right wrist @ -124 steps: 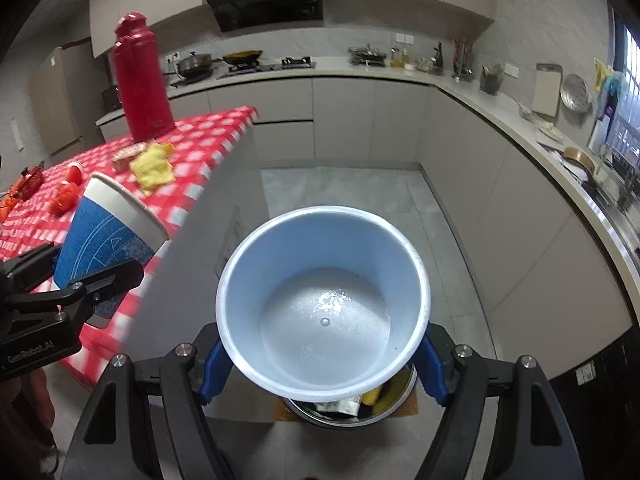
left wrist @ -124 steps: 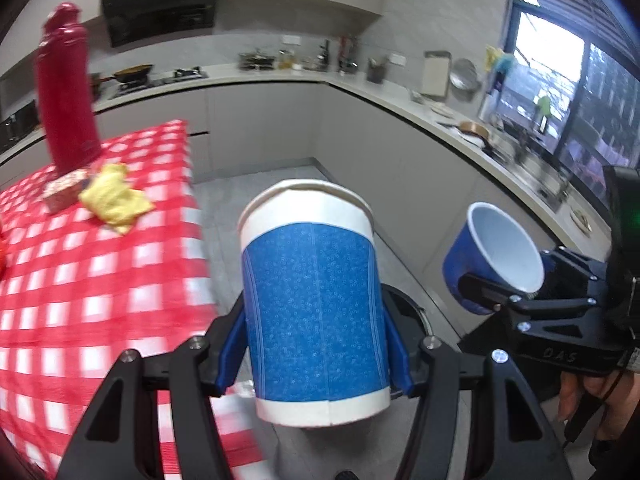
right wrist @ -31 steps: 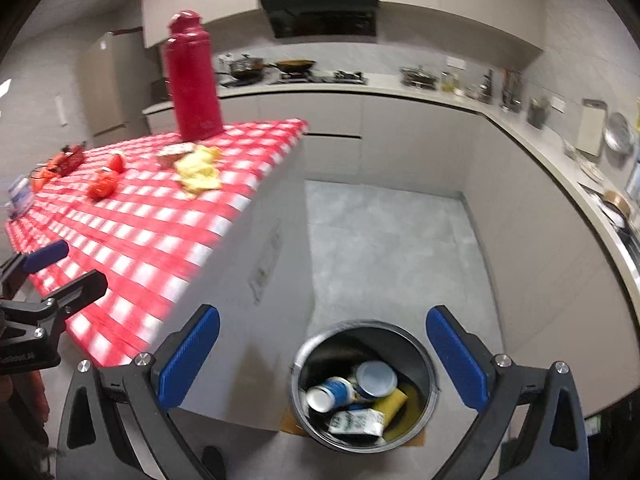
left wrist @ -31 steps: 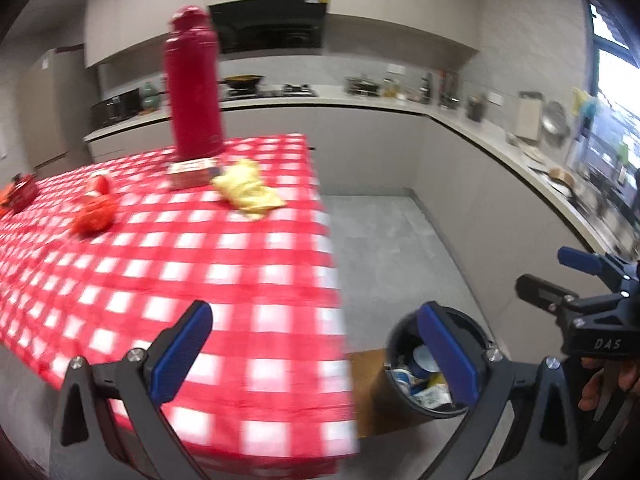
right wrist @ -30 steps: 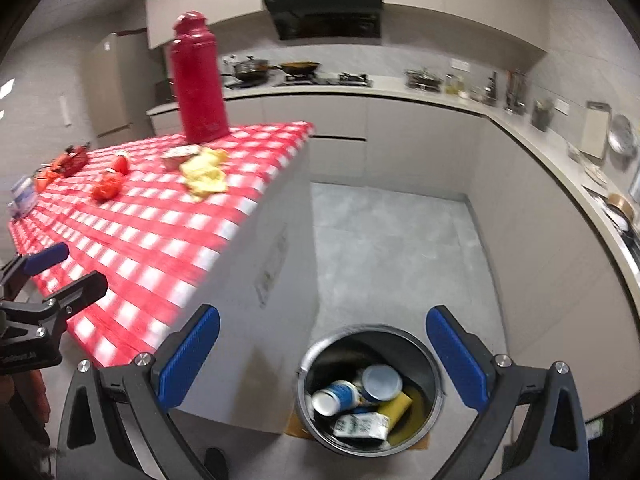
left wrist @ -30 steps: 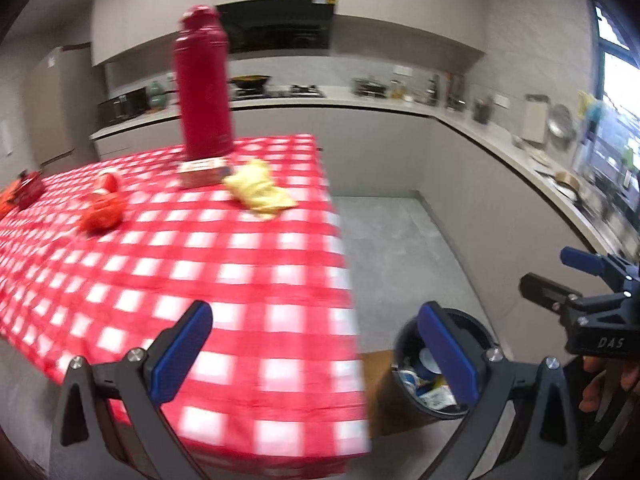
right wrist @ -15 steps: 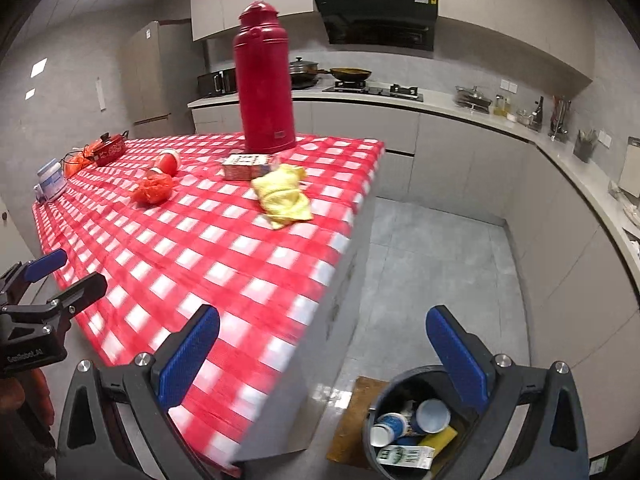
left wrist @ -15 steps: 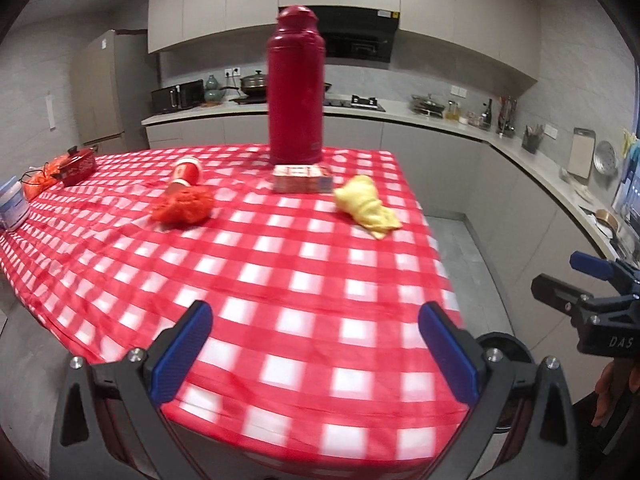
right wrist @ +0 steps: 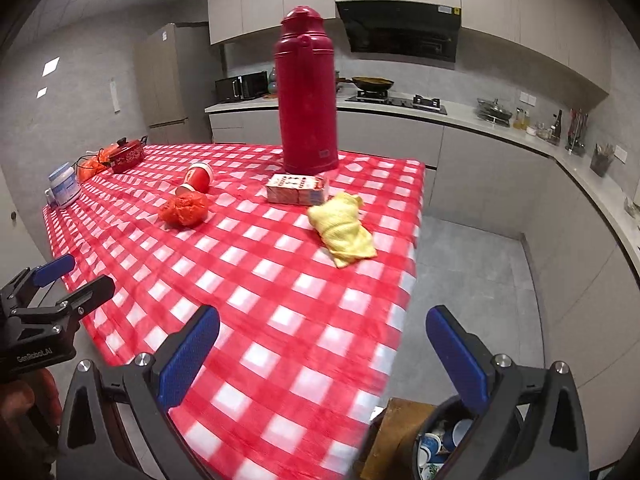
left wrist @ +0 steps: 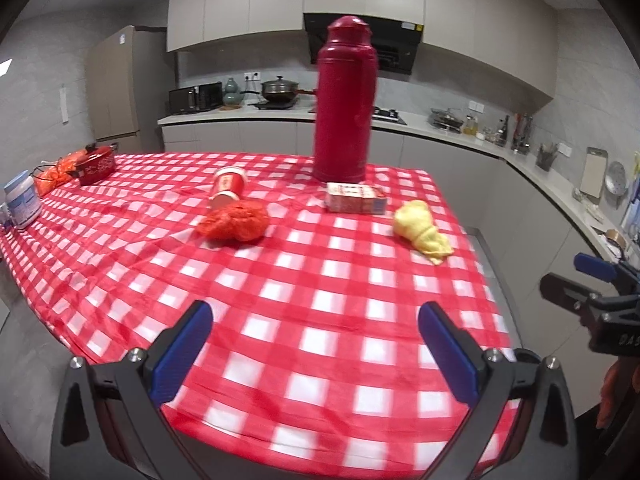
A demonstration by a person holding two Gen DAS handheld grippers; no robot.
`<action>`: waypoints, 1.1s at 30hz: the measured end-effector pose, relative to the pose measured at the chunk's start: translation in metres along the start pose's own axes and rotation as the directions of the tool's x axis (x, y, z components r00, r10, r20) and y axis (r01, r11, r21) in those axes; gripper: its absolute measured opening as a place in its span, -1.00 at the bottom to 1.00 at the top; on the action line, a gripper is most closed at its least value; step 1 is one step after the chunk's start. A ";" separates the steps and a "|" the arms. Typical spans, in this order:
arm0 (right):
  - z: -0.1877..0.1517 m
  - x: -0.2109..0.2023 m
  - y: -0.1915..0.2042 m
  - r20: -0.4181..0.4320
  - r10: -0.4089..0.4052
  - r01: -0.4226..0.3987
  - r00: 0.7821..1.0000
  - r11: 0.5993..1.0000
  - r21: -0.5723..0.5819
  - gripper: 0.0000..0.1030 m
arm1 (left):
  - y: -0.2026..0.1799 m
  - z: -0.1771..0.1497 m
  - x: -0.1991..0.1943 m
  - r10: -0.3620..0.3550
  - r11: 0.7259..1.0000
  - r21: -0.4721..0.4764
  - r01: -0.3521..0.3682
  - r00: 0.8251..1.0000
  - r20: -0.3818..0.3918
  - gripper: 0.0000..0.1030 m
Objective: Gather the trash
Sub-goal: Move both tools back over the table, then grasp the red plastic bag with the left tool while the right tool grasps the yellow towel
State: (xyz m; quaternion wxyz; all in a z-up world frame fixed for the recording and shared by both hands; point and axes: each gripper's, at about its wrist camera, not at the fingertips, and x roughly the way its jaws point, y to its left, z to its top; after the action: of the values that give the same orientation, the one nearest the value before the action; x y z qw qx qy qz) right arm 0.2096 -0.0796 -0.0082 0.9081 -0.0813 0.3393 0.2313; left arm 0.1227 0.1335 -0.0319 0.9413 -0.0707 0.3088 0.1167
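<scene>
On the red checked tablecloth [left wrist: 280, 280] lie a crumpled yellow wad [left wrist: 422, 232] [right wrist: 342, 230], a crumpled red wad [left wrist: 234, 222] [right wrist: 184, 208], a tipped red paper cup [left wrist: 228, 190] [right wrist: 196, 178] and a small carton [left wrist: 355, 199] [right wrist: 298, 189]. My left gripper [left wrist: 316, 350] is open and empty over the near table edge. My right gripper [right wrist: 322, 354] is open and empty over the table's right corner. The trash bin [right wrist: 440, 444] with cups inside is on the floor at lower right.
A tall red thermos [left wrist: 346, 100] [right wrist: 308, 92] stands behind the carton. A red pot [left wrist: 96, 164] and a white jar [left wrist: 22, 200] sit at the far left of the table. Kitchen counters [right wrist: 480, 120] run along the back and right.
Both grippers have swung left, from the bin up to the table. The cups they held four seconds ago are gone; both are open and empty.
</scene>
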 end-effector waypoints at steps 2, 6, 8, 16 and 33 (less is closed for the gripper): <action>0.004 0.005 0.006 0.001 0.003 -0.003 1.000 1.000 -0.002 1.00 | 0.010 0.001 0.006 0.013 1.000 -0.001 -0.013 1.000 -0.011 1.00; 0.013 0.019 0.017 -0.016 0.006 -0.006 1.000 1.000 0.005 1.00 | 0.029 0.006 0.020 0.000 1.000 0.002 0.000 1.000 -0.027 1.00; 0.018 0.028 0.021 -0.032 0.012 -0.011 0.999 1.000 0.007 1.00 | 0.038 0.009 0.025 0.007 1.000 -0.001 -0.007 1.000 -0.023 1.00; 0.039 0.064 0.032 -0.048 -0.020 0.021 0.999 1.000 0.017 1.00 | 0.068 0.029 0.066 -0.009 1.000 0.001 0.009 0.999 -0.052 1.00; 0.084 0.191 0.007 -0.148 -0.110 0.109 0.983 0.994 -0.014 1.00 | 0.104 0.065 0.188 0.004 0.999 -0.040 -0.011 0.988 -0.157 1.00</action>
State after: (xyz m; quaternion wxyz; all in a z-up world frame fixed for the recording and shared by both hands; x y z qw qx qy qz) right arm 0.3815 0.0223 -0.0691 0.8915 -0.1197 0.4002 0.1754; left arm 0.2785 0.2803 -0.0989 0.9120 -0.0975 0.3798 0.1205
